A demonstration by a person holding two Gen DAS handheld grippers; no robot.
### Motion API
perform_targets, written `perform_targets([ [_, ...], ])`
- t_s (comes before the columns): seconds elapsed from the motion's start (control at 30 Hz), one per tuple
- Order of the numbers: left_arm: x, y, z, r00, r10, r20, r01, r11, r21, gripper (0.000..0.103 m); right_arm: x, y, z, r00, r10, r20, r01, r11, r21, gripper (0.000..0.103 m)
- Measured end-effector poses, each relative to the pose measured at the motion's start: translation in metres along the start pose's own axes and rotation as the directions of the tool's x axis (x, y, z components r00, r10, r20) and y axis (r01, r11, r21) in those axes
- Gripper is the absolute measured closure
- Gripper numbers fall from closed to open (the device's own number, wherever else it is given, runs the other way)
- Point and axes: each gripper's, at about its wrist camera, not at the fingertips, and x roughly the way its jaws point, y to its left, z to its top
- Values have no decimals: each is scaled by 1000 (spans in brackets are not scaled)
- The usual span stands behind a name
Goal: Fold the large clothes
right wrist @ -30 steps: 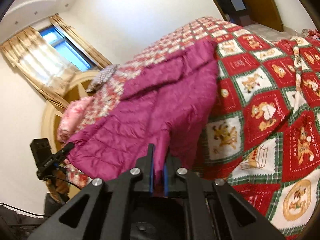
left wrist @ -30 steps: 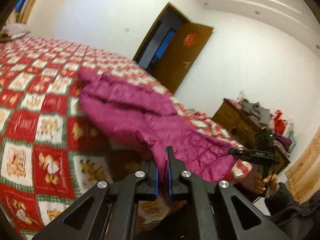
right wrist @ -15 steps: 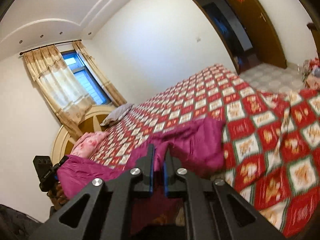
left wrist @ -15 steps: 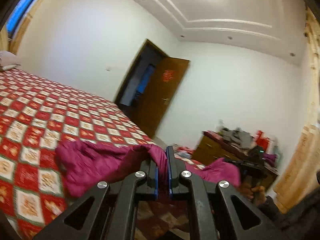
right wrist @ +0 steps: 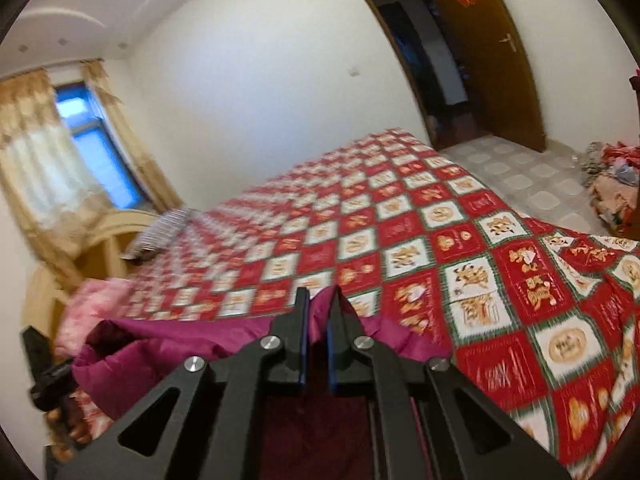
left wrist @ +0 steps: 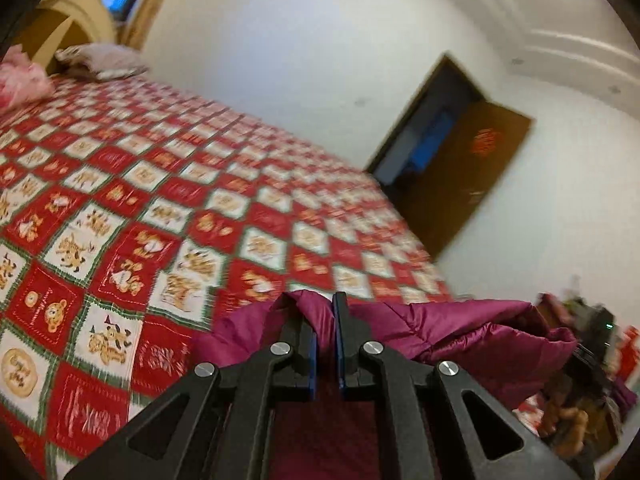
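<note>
A magenta quilted jacket (left wrist: 460, 332) hangs between my two grippers at the near edge of the bed (left wrist: 160, 200). My left gripper (left wrist: 324, 312) is shut on a fold of the jacket's edge. My right gripper (right wrist: 319, 304) is shut on another part of the jacket (right wrist: 168, 340), which stretches away to the left. Most of the jacket lies below the grippers, out of view. The right gripper (left wrist: 596, 344) shows blurred at the far right of the left wrist view, and the left gripper (right wrist: 44, 364) at the far left of the right wrist view.
The bed carries a red, white and green patterned cover (right wrist: 440, 248). Pillows (left wrist: 96, 62) and a pink bundle (right wrist: 96, 300) lie at the headboard. An open brown door (right wrist: 492, 48) is beyond the bed. Clothes lie piled on the floor (right wrist: 612, 184).
Both grippers have lifted the jacket off the bed cover and drawn it back to the near edge. The spread jacket no longer lies on the bed; the views have tilted down again.
</note>
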Motion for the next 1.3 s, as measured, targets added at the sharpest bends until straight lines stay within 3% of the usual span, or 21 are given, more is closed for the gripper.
perform_targets([
  [0.13, 59, 14, -3, 991, 112, -75, -114, 993, -16, 97, 61, -15, -15, 993, -109, -45, 109, 994, 0, 93],
  [0.3, 106, 27, -18, 964, 229, -136, -231, 973, 1, 96, 109, -20, -39, 969, -240, -52, 236, 969, -78, 91],
  [0.53, 131, 50, -37, 965, 191, -180, -206, 976, -65, 93, 140, -49, -56, 963, -240, -120, 243, 970, 15, 85],
  [0.83, 141, 51, -43, 967, 196, -164, -210, 975, -74, 93, 151, -47, -61, 947, -279, -159, 281, 960, -10, 81],
  [1.0, 142, 46, -45, 960, 234, -154, -243, 969, -42, 93, 159, -47, -64, 938, -299, -178, 301, 954, -18, 80],
  [1.07, 142, 46, -44, 958, 241, -153, -249, 968, -39, 93, 159, -46, -64, 930, -322, -177, 323, 946, -24, 69],
  [1.1, 142, 46, -44, 957, 244, -154, -253, 967, -38, 93, 159, -46, -64, 921, -346, -178, 346, 938, -27, 53],
  [1.13, 142, 46, -43, 956, 247, -156, -255, 966, -38, 93, 159, -47, -64, 910, -373, -180, 375, 927, -26, 47],
  [1.3, 121, 34, -27, 937, 313, -156, -313, 949, 28, 93, 157, -53, -64, 911, -368, -188, 375, 927, 4, 42],
])
